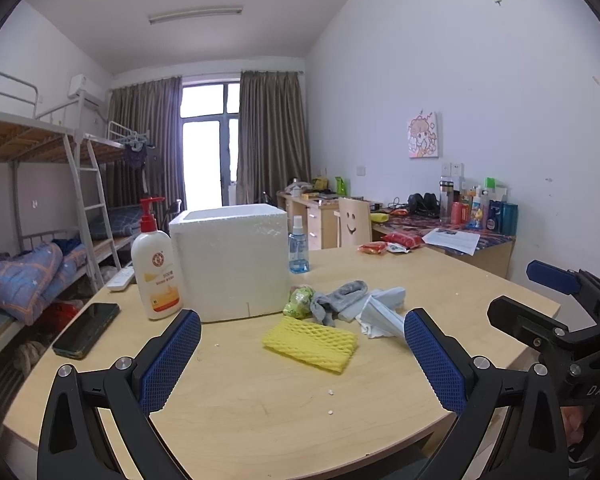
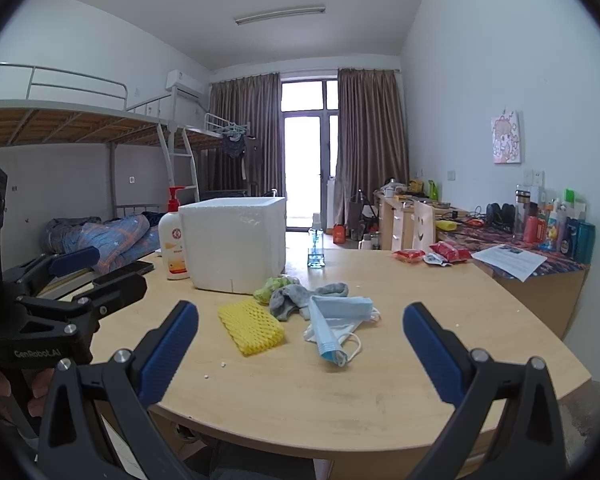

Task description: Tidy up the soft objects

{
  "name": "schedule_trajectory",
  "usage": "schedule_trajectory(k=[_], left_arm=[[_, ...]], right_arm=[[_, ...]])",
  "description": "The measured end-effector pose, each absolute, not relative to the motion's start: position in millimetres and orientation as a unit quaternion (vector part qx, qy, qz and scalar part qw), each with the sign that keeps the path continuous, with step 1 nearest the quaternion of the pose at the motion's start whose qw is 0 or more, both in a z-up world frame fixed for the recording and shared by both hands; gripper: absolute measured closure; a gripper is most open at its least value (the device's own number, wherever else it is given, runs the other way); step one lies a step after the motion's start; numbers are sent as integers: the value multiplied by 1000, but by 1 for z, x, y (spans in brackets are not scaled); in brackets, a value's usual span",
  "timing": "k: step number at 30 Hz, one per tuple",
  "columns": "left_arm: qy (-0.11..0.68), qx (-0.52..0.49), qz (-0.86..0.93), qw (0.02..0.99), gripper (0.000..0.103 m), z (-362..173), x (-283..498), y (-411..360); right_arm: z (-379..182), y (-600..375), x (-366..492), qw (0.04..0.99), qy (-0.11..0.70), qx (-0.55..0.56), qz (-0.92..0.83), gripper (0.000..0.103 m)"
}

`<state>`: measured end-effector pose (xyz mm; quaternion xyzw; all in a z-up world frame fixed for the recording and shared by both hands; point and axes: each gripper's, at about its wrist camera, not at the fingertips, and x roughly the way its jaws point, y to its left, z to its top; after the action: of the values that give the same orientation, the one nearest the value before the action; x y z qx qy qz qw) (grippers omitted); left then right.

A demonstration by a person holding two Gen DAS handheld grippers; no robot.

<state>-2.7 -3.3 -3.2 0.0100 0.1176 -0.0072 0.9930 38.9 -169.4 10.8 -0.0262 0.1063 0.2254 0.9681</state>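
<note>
Flanking foam box (image 1: 228, 260): lotion bottle (image 1: 155, 264) (spray bottle (image 1: 298, 246))

My left gripper (image 1: 302, 356) is a black plastic frame with two angled arms, each ending in a blue pad (image 1: 171, 360) with a fine mesh texture. Round silver screws (image 1: 123, 362) sit at the arm joints. My right gripper (image 2: 300, 354) is built the same: black frame, blue textured pads (image 2: 168, 350), silver screws (image 2: 478, 355). Seen from the right wrist, the left unit's body carries white lettering reading "GenRobot.AI"; from the left wrist, the right unit shows "DAS".
</note>
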Motion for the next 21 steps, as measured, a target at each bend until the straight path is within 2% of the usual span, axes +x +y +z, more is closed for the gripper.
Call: schedule_trajectory(k=[21], left_arm=[[111,13,11,994,1,-3,-5,0]], right_arm=[[12,-169,33,978,83,-32,191,0]])
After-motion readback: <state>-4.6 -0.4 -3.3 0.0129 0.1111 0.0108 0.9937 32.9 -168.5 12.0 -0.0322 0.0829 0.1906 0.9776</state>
